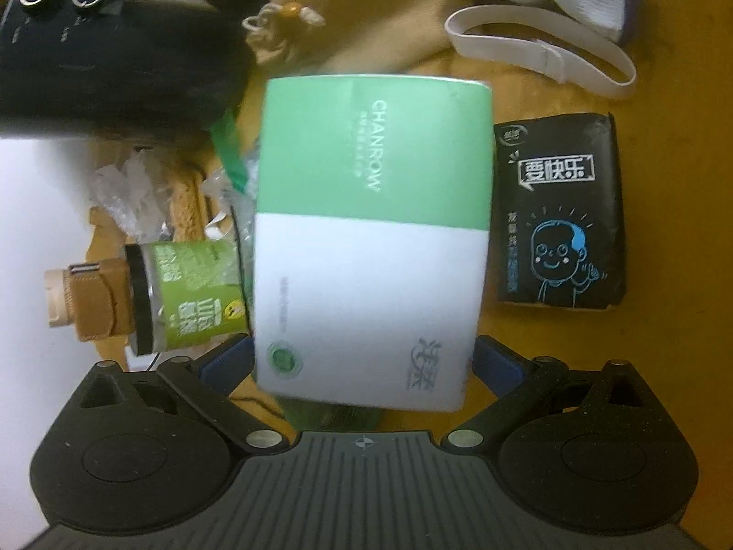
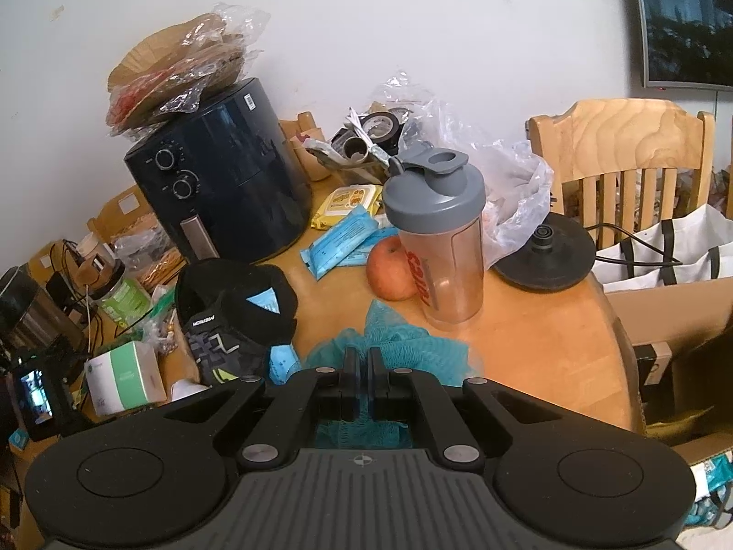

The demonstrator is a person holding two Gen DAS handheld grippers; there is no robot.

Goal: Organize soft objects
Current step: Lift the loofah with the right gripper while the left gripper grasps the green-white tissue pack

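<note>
tissue pack (image 1: 371, 238) long axis pointing away, clamped in left hand-held gripper (image 1: 362, 362).

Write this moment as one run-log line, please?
left gripper: shut on green-white tissue pack | right gripper: shut on teal mesh sponge | table: cluttered

Glossy plastic tissue pack (image 1: 371, 238); teal mesh pouf (image 2: 389, 343); smooth wooden table (image 2: 540, 339).

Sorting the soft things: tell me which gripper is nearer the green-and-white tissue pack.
Left. The left gripper clamps the tissue pack; the right gripper, shut on blue mesh, is well aside.
</note>
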